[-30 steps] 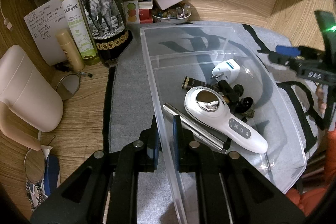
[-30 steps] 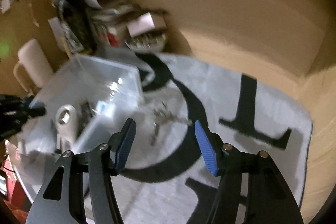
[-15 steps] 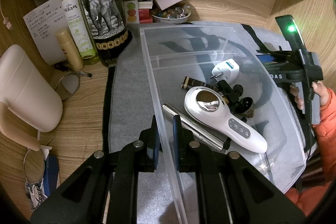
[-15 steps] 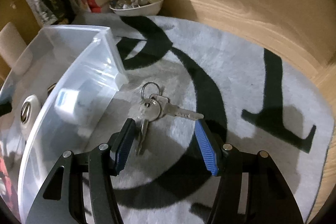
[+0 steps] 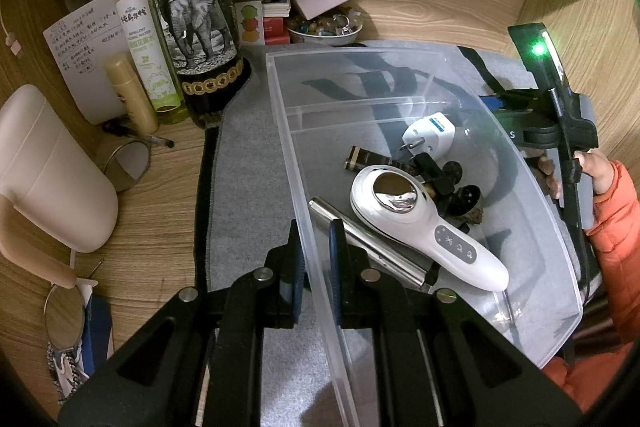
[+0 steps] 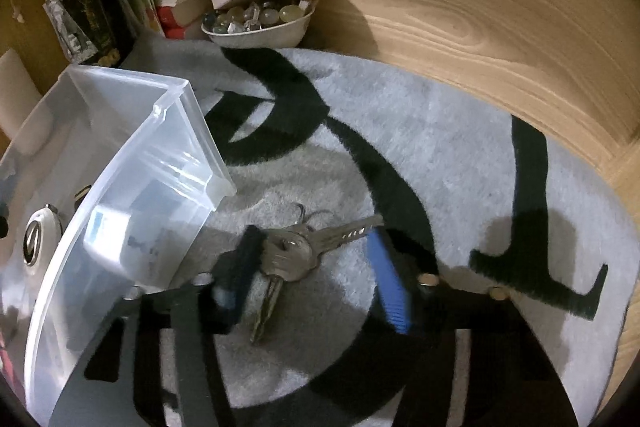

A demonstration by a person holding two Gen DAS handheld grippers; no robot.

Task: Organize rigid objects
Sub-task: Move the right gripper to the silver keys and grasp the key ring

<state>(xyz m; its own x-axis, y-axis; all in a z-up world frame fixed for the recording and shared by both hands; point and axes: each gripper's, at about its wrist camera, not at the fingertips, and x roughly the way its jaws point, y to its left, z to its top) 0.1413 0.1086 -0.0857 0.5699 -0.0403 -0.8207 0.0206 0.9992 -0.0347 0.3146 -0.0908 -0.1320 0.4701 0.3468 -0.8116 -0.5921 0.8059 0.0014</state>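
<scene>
Left wrist view: your left gripper [image 5: 314, 259] is clamped narrow on the near-left wall of the clear plastic storage bin [image 5: 280, 115], one pad outside the wall, one inside. The bin sits on the grey felt mat with black lettering [image 5: 248, 195], which covers the right part of the wooden desk [image 5: 160, 219]. Inside the bin, toward its near end, lie a white handheld device with a mirrored round head [image 5: 416, 223], a silver metal tube [image 5: 360, 247] along the left wall, a white plug adapter [image 5: 430, 135] and some small dark items you cannot identify. At the desk's back-left corner stand a dark bottle with an elephant label [image 5: 196, 23], a pale green spray bottle [image 5: 144, 39] and a small beige tube [image 5: 132, 95]; a white bowl of glass beads [image 5: 324, 29] sits at the back edge. At the bin's right side, a hand in an orange sleeve [image 5: 596, 167] carries the other gripper. Right wrist view: your right gripper [image 6: 312, 259] is low over the mat, just right of the bin's corner [image 6: 188, 131], jaws closing around a bunch of silver keys on a ring [image 6: 296, 251]. The keys lie flat on the mat between the fingers; the left pad sits against the key heads, the blue right pad [image 6: 388, 283] is near one blade's tip, contact there unclear.
</scene>
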